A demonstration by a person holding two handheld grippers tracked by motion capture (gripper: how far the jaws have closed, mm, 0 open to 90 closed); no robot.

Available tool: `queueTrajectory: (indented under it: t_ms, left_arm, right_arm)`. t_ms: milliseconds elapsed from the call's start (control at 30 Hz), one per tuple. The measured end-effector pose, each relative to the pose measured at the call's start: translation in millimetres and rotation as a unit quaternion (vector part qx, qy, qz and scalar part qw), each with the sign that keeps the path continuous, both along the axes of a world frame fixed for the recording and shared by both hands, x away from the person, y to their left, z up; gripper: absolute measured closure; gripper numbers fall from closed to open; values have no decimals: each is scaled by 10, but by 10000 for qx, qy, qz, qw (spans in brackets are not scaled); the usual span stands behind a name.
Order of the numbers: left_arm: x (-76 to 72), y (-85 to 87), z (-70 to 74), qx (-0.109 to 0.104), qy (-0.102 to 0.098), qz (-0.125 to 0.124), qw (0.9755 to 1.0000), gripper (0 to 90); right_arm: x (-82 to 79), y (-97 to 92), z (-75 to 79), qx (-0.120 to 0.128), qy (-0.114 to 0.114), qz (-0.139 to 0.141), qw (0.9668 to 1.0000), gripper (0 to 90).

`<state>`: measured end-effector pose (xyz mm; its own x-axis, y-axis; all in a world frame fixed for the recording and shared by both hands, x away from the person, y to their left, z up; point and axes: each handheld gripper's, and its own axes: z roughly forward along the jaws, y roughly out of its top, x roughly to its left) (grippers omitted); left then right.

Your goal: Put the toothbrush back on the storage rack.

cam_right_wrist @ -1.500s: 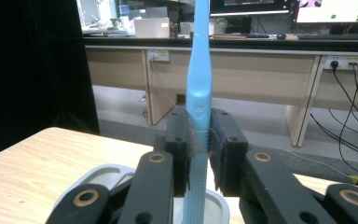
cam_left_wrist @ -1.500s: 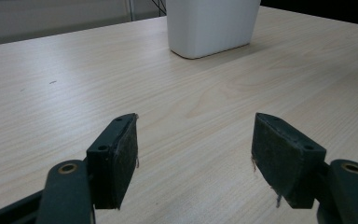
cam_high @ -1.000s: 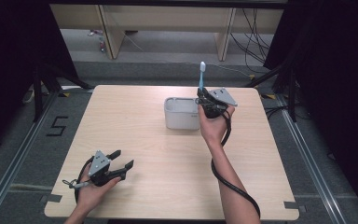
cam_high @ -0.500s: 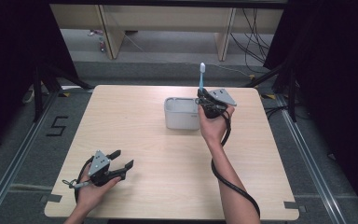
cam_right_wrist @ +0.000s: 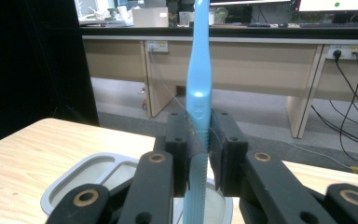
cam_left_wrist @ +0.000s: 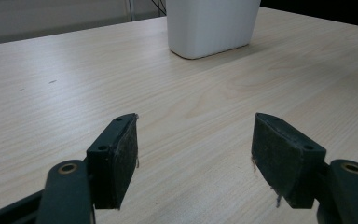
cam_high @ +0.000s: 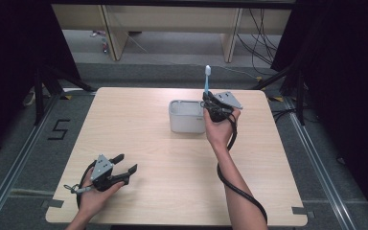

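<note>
The right gripper (cam_right_wrist: 198, 154) pinches a light blue plastic toothbrush (cam_right_wrist: 199, 93) by its handle, jaws pressed against both sides, the brush upright with its white head (cam_high: 208, 71) topmost. It hangs just above the far-right part of a pale grey, rounded-rectangular plastic holder (cam_high: 184, 116) standing right of centre toward the far edge. The left gripper (cam_high: 123, 171) rests low at the near left with jaws spread and nothing between them, well apart from the holder.

Risk: a slightly off-line descent would likely catch the handle's lower end on the holder's rim and tip or push the holder.

The light wood-grain surface (cam_high: 153, 143) is otherwise bare. Beyond it stand wooden benches (cam_right_wrist: 242, 60) and trailing cables, with dark curtains at both sides.
</note>
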<state>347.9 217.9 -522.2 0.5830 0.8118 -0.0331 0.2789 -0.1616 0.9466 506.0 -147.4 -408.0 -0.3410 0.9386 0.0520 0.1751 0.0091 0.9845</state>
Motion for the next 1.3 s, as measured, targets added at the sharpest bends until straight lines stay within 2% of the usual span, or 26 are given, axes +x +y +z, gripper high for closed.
queueTrajectory:
  t_ms: [33,133,200,233,267,367,433,500,633,700,767,800,867,967,1033,1067,1233,1300]
  left_arm:
    - [0,0,0,1,0,1,10000,313]
    - [0,0,0,0,1,2,10000,313]
    - [0,0,0,-3,2,1,10000,313]
    - [1,0,0,-6,1,-1,10000,313]
    - [0,1,0,-8,2,-1,10000,313]
    - [2,3,-1,-21,4,-3,10000,312]
    - [9,1,-7,-68,-23,-29,10000,312]
    - [2,3,0,-15,7,-1,10000,312]
    - [3,1,-1,-13,8,0,10000,313]
    - [3,3,-1,-15,9,-4,10000,312]
    - [3,3,-1,-17,10,-4,10000,312]
    - [3,3,-1,-16,14,-3,10000,312]
    - [4,4,-1,-17,17,-2,10000,312]
    - [3,3,-1,-12,14,-2,10000,312]
    - [1,2,-1,-19,15,2,10000,312]
    - [2,3,-1,-13,15,2,10000,312]
    - [2,2,-1,-17,22,1,10000,312]
    - [3,3,-1,-16,22,0,10000,312]
  right_arm:
    - [2,-6,-6,-69,-24,-16,10000,787]
    - [0,-1,-22,9,62,-12,10000,787]
    - [5,-12,-28,-88,18,9,10000,787]
    - [-8,-4,-31,-43,70,-37,10000,787]
    - [5,-12,-37,-114,-5,-5,9999,787]
    - [-13,-6,-54,-84,113,-33,9999,787]
    - [-8,-7,-72,-80,110,-33,9999,787]
    - [-5,-23,-83,-154,60,5,9999,787]
    - [-21,-10,-112,-93,141,-48,9998,787]
    - [-21,-19,-128,-131,186,-40,9997,787]
    - [-12,-24,-146,-213,133,-2,9997,787]
    - [-23,-19,-154,-137,186,-41,9997,787]
    - [-21,-21,-167,-200,171,-17,9997,787]
    - [-26,-16,-187,-157,236,-34,9996,787]
    - [-19,-28,-199,-253,198,-12,9995,787]
    - [-26,-18,-209,-125,281,-29,9995,787]
    - [-19,-29,-228,-243,236,-33,9994,786]
    - [-40,-7,-242,-92,352,-87,9993,786]
